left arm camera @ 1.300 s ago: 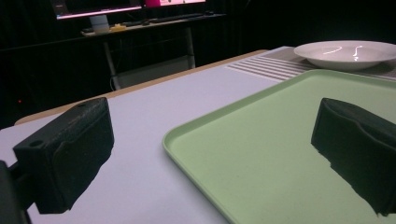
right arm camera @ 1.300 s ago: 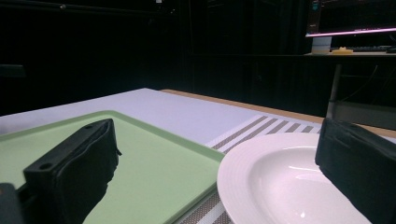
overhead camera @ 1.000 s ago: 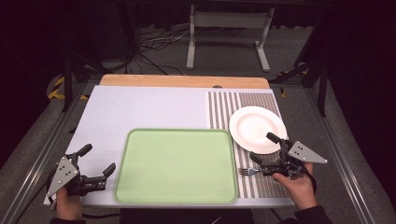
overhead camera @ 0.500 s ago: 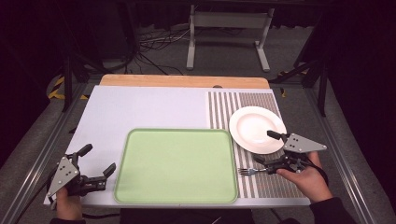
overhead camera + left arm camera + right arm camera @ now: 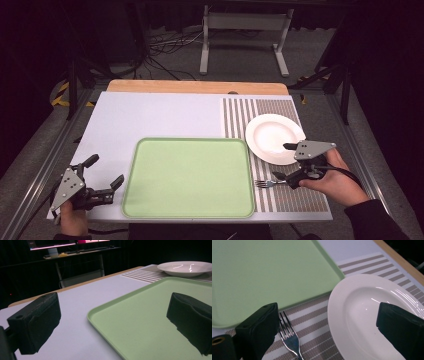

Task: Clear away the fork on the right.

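My right gripper (image 5: 280, 161) hovers above the striped placemat (image 5: 290, 200), between a white plate (image 5: 274, 137) and a silver fork (image 5: 267, 183). Its jaws stand wide apart and have just been closing slightly, with nothing gripped between them. In the right gripper view the fork (image 5: 289, 337) lies on the mat beside one jaw and the plate (image 5: 362, 312) spreads under the other. My left gripper (image 5: 107, 169) rests open at the table's near left, by the green tray (image 5: 187, 177). From the left gripper view the tray (image 5: 150, 315) reaches past one jaw.
A white mat (image 5: 150, 115) covers the table's left and middle. A wooden strip (image 5: 195, 86) runs along the far edge. Beyond the table stand a metal frame and cables on a dark floor.
My right gripper has risen off the mat and drawn back a little from the fork, which stays lying where it was. The left gripper has not moved.
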